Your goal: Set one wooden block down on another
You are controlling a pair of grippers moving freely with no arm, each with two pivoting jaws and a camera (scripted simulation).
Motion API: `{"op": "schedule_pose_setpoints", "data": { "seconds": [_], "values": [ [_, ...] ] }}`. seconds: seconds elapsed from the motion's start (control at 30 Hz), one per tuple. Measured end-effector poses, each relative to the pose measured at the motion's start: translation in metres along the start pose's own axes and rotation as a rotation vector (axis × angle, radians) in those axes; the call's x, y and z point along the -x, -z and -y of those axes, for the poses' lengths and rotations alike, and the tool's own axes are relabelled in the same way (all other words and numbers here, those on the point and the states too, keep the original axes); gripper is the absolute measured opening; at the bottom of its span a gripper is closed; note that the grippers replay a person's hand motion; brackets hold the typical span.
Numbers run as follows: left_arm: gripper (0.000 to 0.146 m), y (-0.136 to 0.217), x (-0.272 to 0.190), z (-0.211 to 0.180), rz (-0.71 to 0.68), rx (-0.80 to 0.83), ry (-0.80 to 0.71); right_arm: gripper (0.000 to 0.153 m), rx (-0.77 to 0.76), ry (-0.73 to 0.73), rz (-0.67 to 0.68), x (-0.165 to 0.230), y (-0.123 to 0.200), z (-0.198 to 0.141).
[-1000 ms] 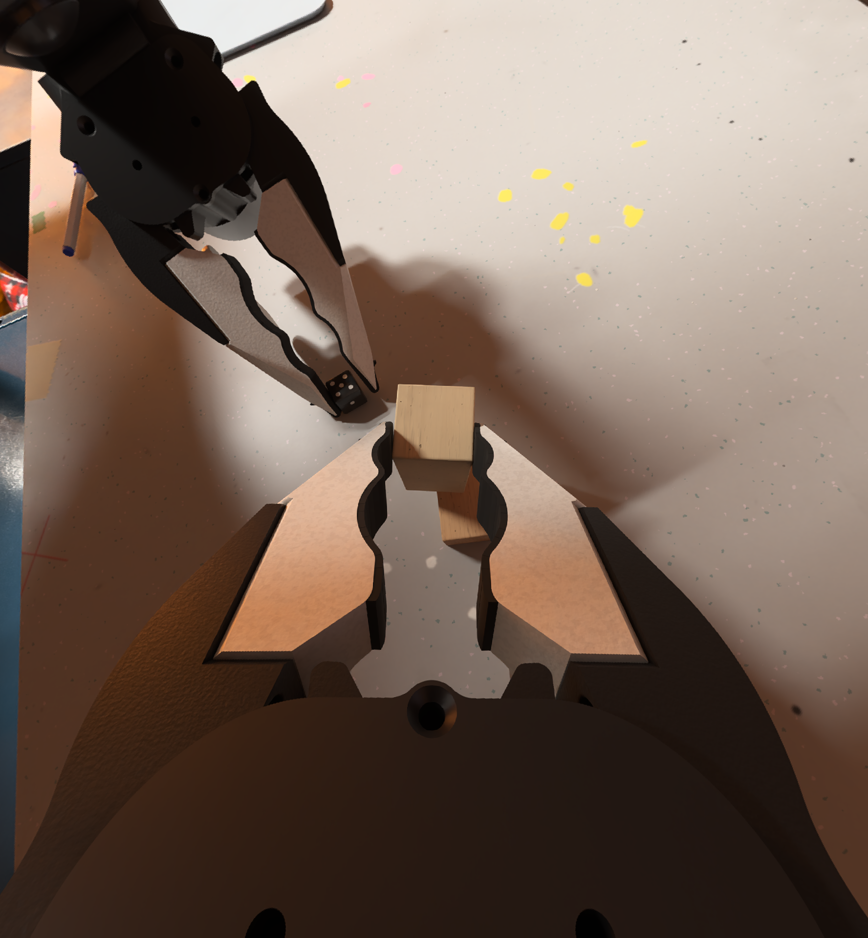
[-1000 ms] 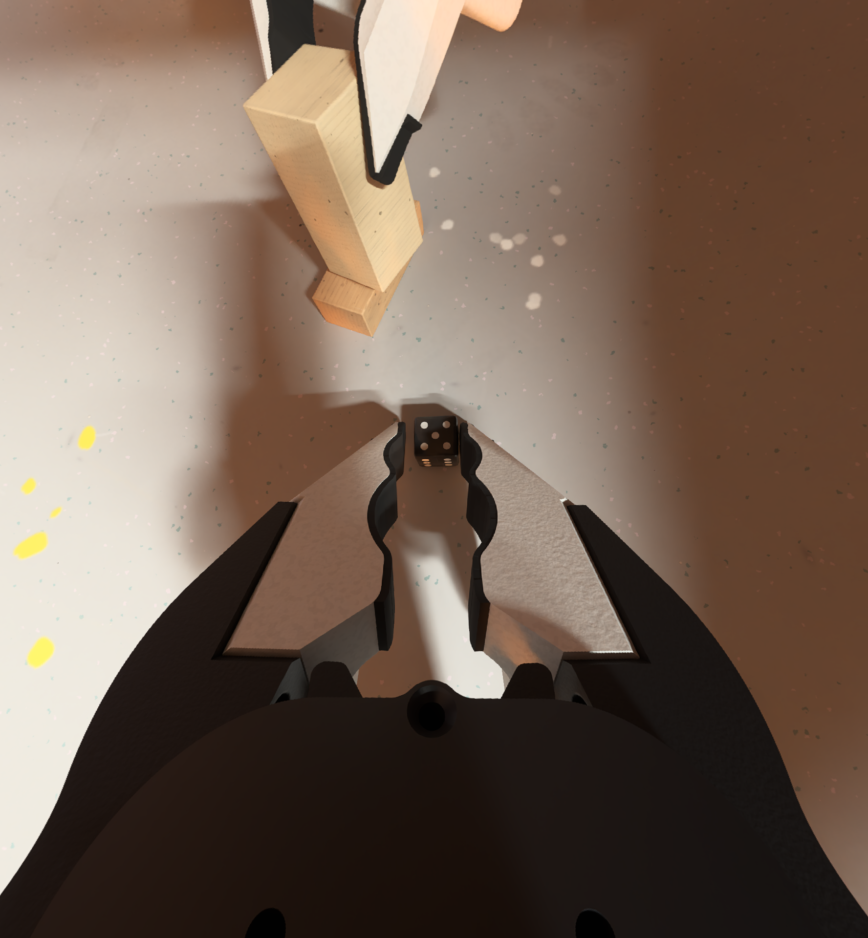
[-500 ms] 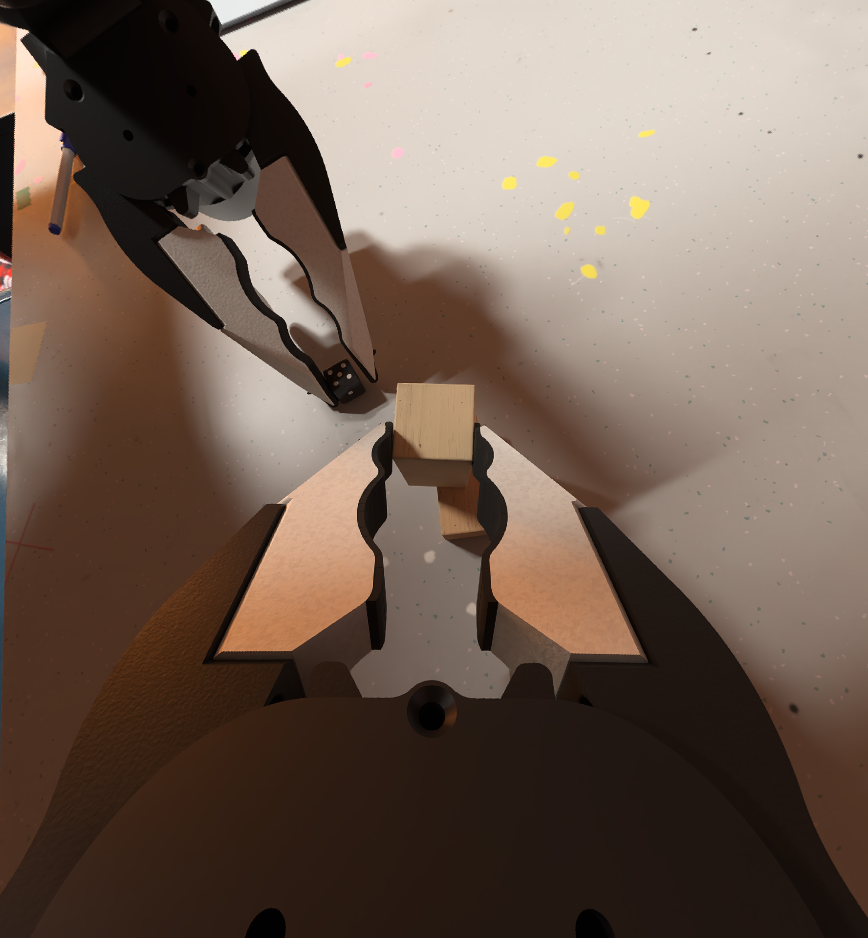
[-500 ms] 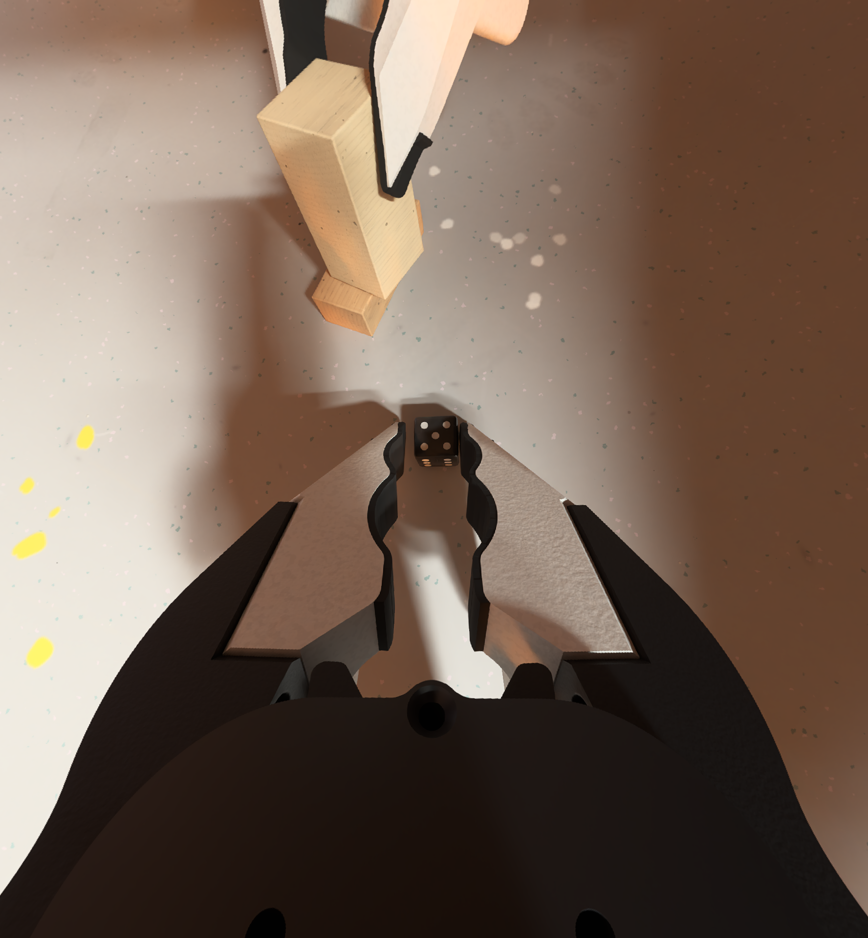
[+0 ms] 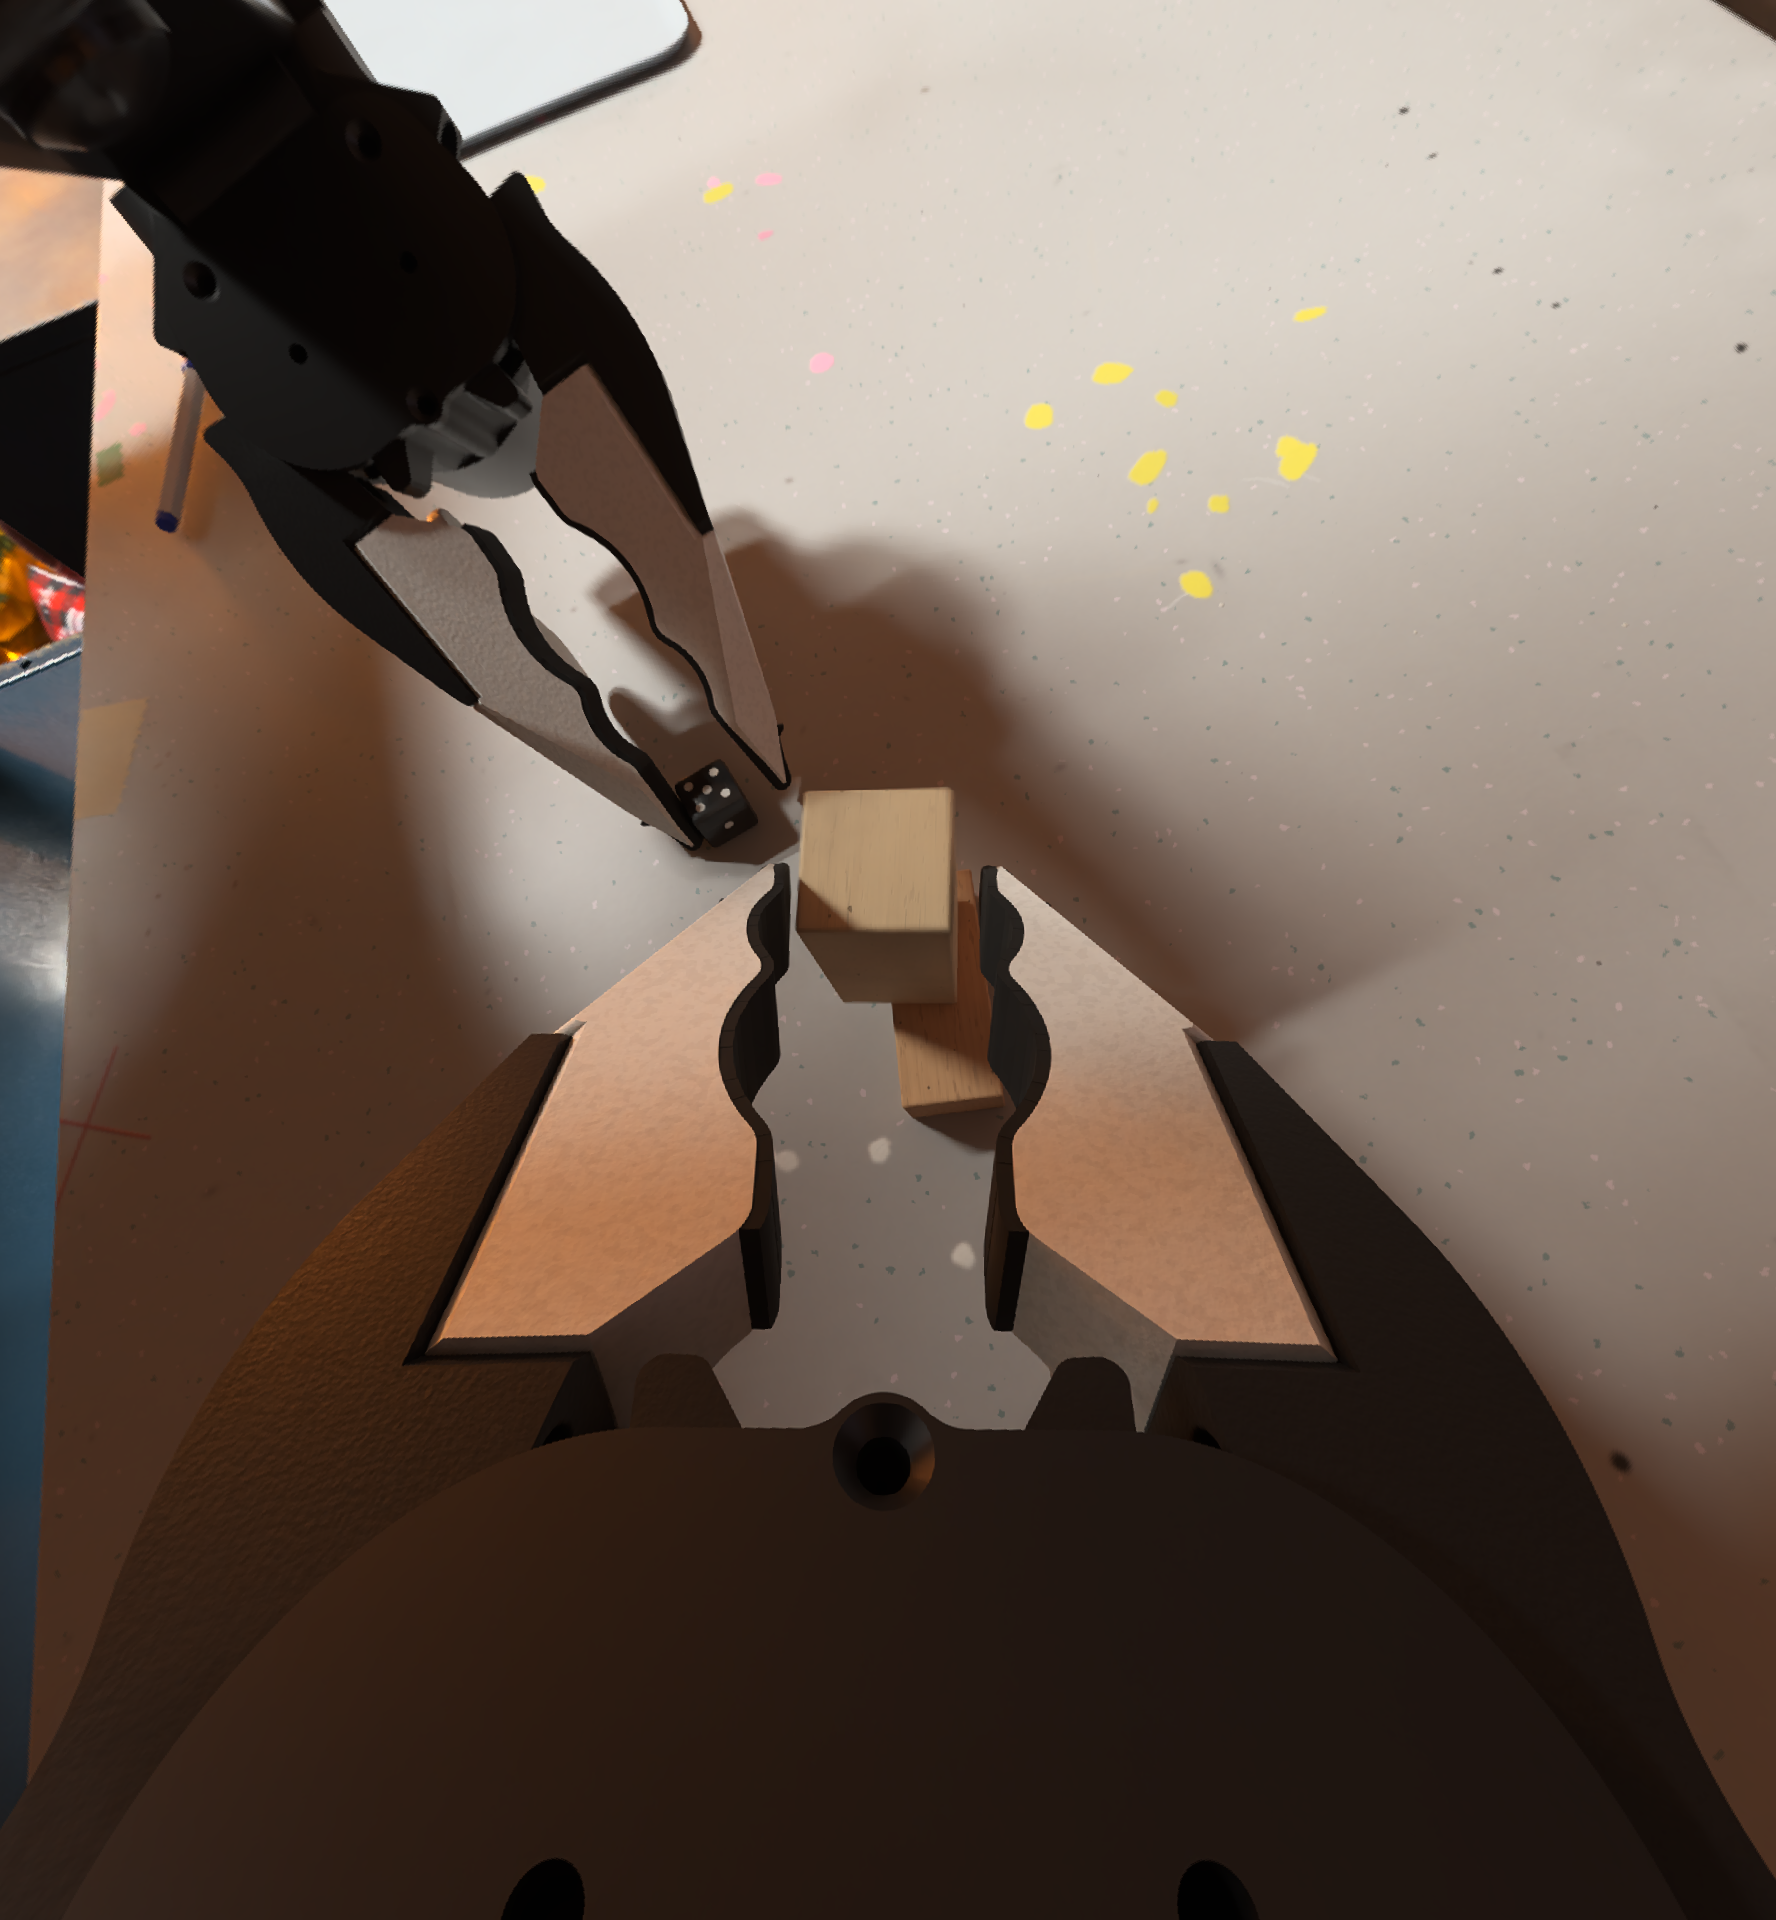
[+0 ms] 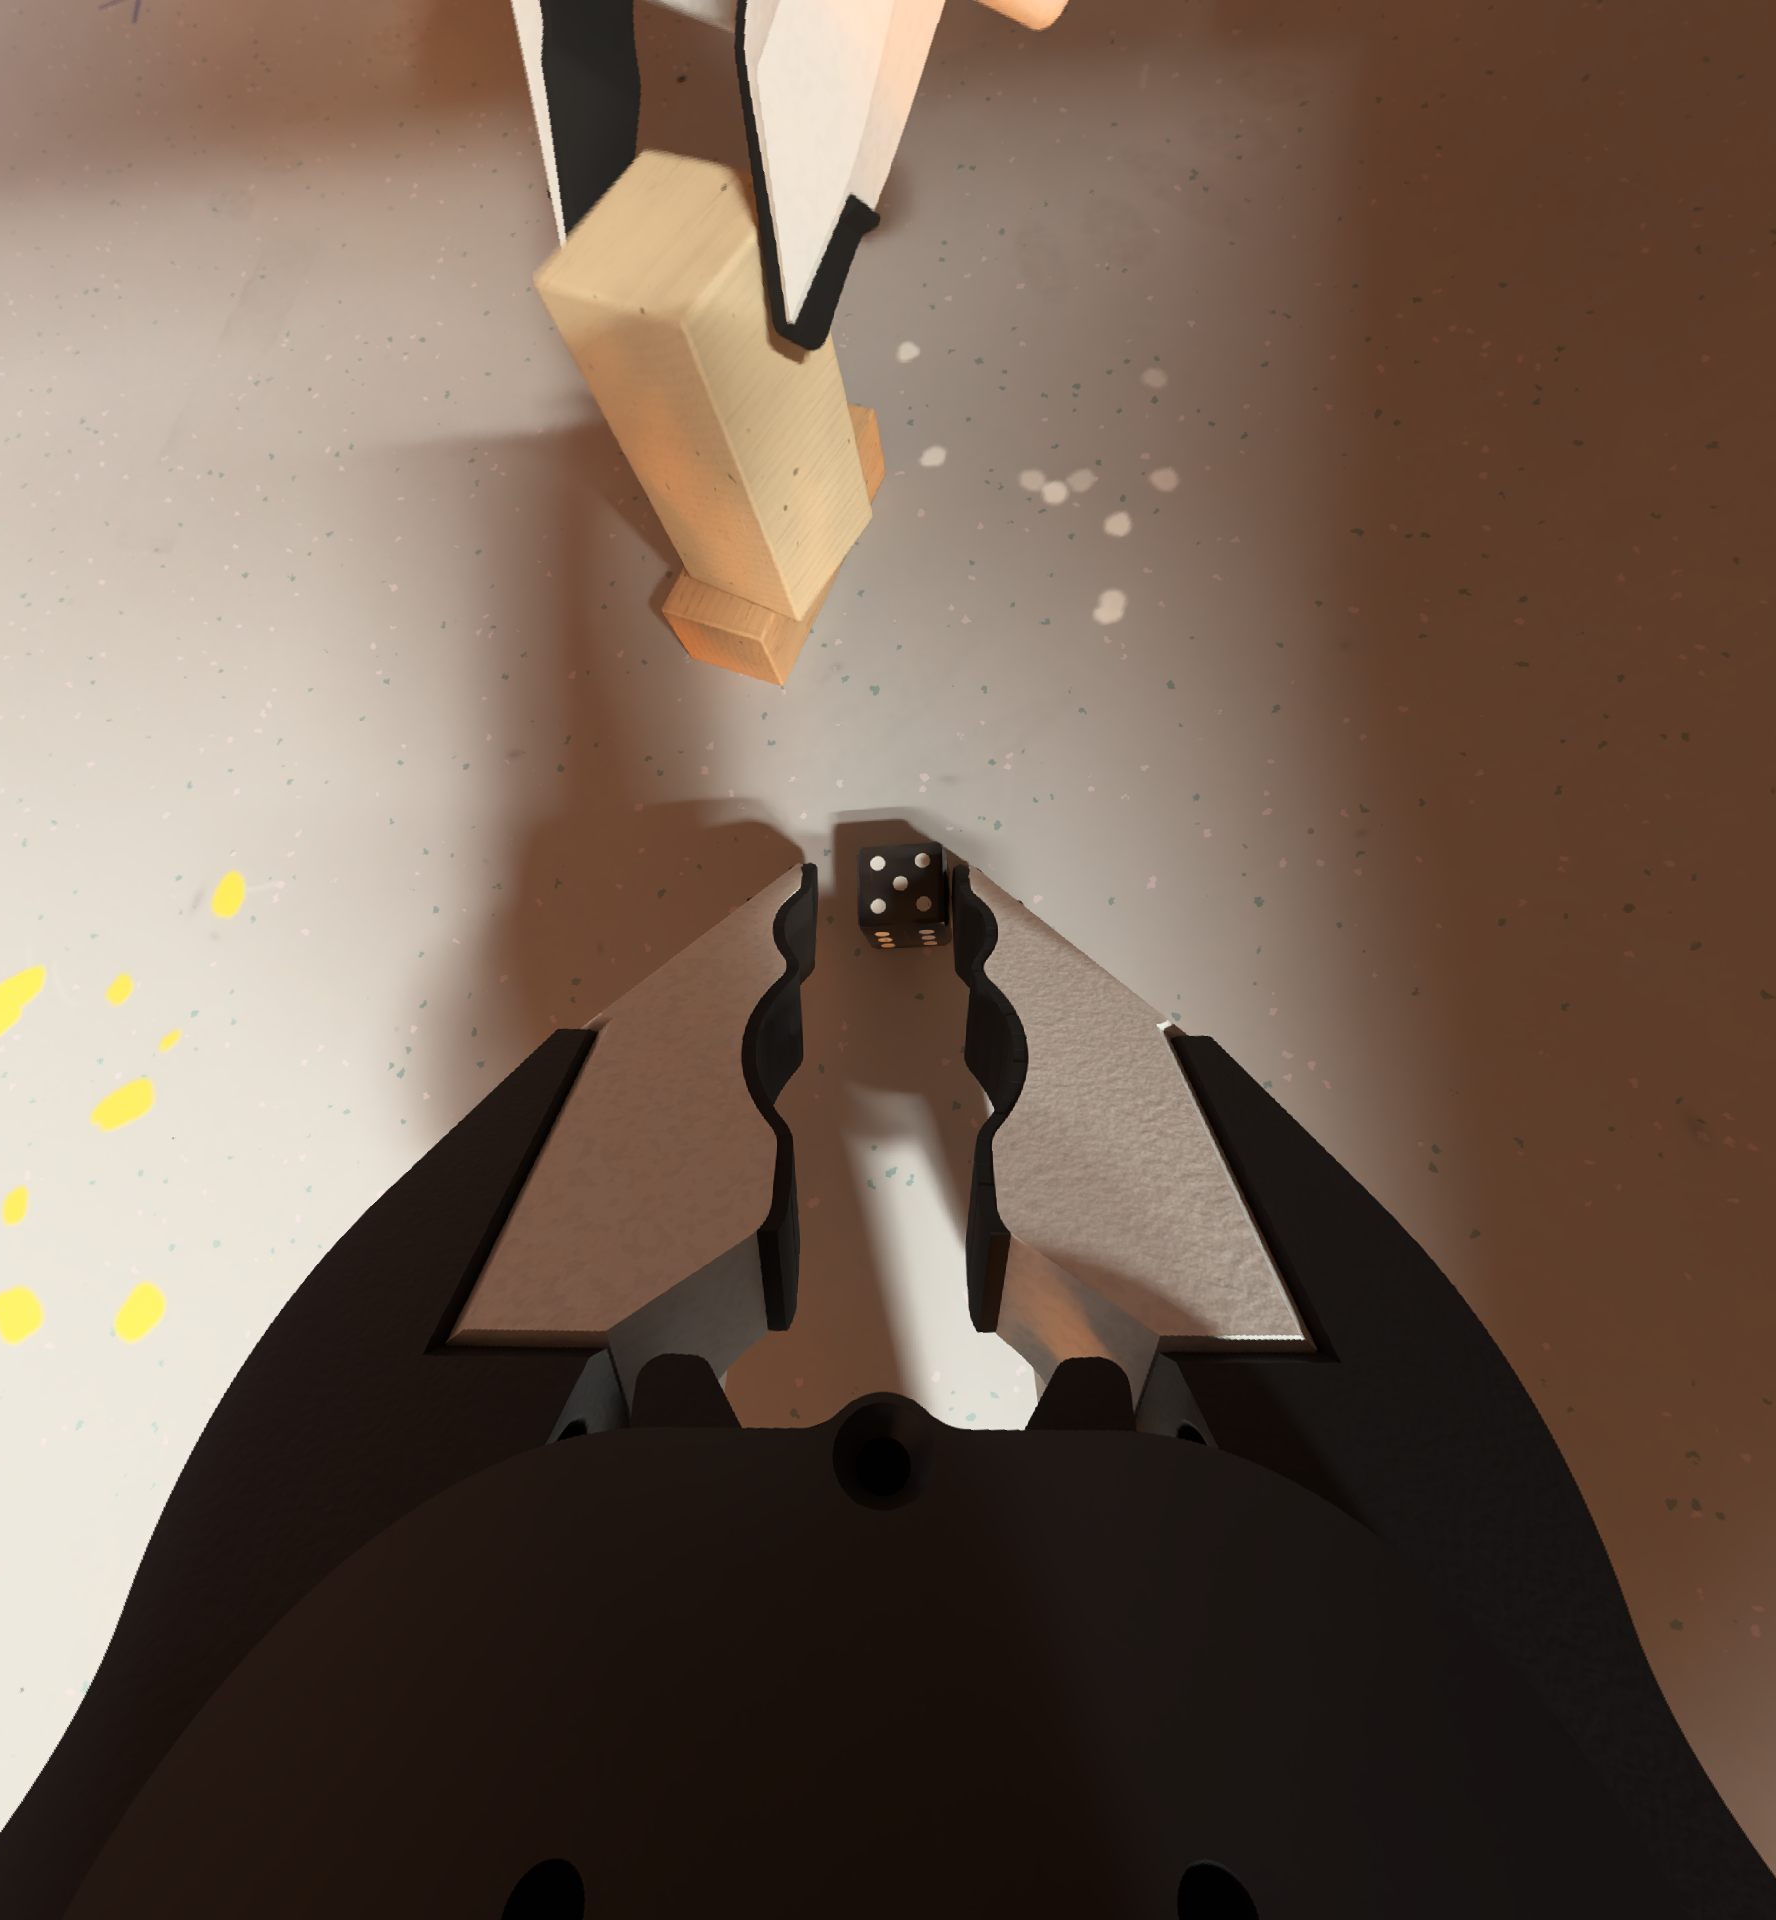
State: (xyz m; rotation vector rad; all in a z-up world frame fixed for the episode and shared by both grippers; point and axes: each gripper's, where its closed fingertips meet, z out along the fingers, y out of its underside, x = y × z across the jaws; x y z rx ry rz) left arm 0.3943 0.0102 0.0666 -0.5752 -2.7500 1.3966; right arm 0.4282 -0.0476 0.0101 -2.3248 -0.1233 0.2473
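The tall block (image 5: 876,891) stands on the flat block (image 5: 951,1049), apparently released between the left gripper's (image 5: 884,894) parted jaws. Withdrawal remains. The right gripper's (image 6: 884,896) parted jaws flank a black die (image 6: 902,896).

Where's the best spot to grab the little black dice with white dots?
Pinch the small black die on two opposite flat side faces, coming down from above: it sits flat on the speckled table, and its sides are parallel.

Tall pale wooden block (image 5: 876,891) upper centre of left wrist view, on end, tilted, its lower end on a smaller, flatter orange-brown block (image 5: 948,1049) lying on the speckled surface. In right wrist view, tall block (image 6: 718,395) top centre, small block (image 6: 738,629) under it.
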Motion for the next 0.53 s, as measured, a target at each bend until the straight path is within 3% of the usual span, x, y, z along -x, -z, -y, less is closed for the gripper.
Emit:
{"op": "schedule_pose_setpoints", "data": {
  "seconds": [0.23, 0.33, 0.47, 0.53],
  "values": [
    [0.042, 0.013, 0.000, 0.007, 0.068, -0.019, -0.004, 0.025, -0.034, -0.003, 0.002, 0.000, 0.005, 0.006],
    [0.049, 0.031, 0.002, 0.016, 0.203, -0.079, 0.031, 0.025, -0.054, -0.006, 0.004, 0.001, 0.008, 0.008],
    [0.049, 0.056, -0.007, 0.017, 0.436, -0.139, 0.111, 0.022, -0.076, -0.008, 0.021, 0.003, 0.010, 0.012],
    [0.049, 0.058, -0.021, 0.016, 0.489, -0.185, 0.159, 0.020, -0.088, -0.012, 0.037, 0.005, 0.010, 0.014]
  ]
}}
